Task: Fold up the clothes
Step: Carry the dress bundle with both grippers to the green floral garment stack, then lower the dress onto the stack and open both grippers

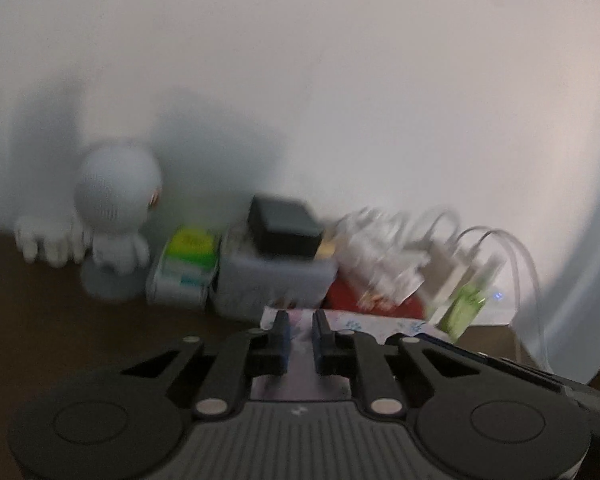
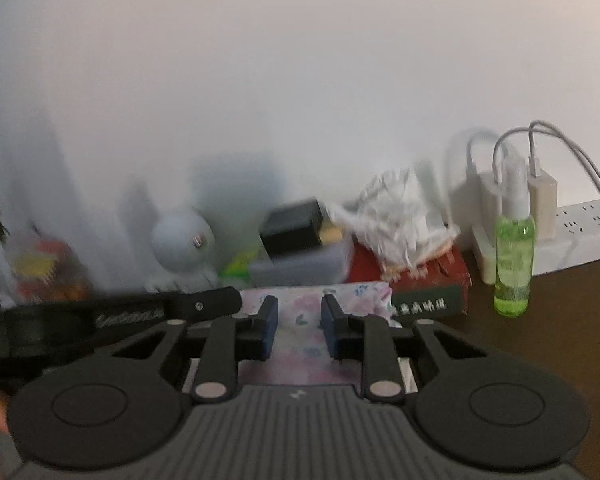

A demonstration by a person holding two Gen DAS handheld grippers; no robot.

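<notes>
A pale cloth with a pink and blue flower print (image 1: 374, 325) (image 2: 300, 334) lies on the brown table (image 2: 560, 332), just in front of the clutter along the wall. My left gripper (image 1: 300, 314) has its jaws close together, and the cloth fills the narrow gap between them. The jaws of my right gripper (image 2: 299, 300) stand wider apart over the same cloth, and their blue pads (image 2: 270, 330) do not visibly press on it. Both grippers sit side by side; the left one's black body (image 2: 140, 312) shows in the right wrist view. Both views are blurred.
Against the white wall stand a white figurine (image 1: 116, 200), a green and white pack (image 1: 184, 268), a grey box (image 1: 272, 284) with a black box (image 1: 284, 228) on top, a red box (image 2: 424, 272) under crumpled white plastic, a green bottle (image 2: 514, 264) and a power strip (image 2: 580, 224) with chargers.
</notes>
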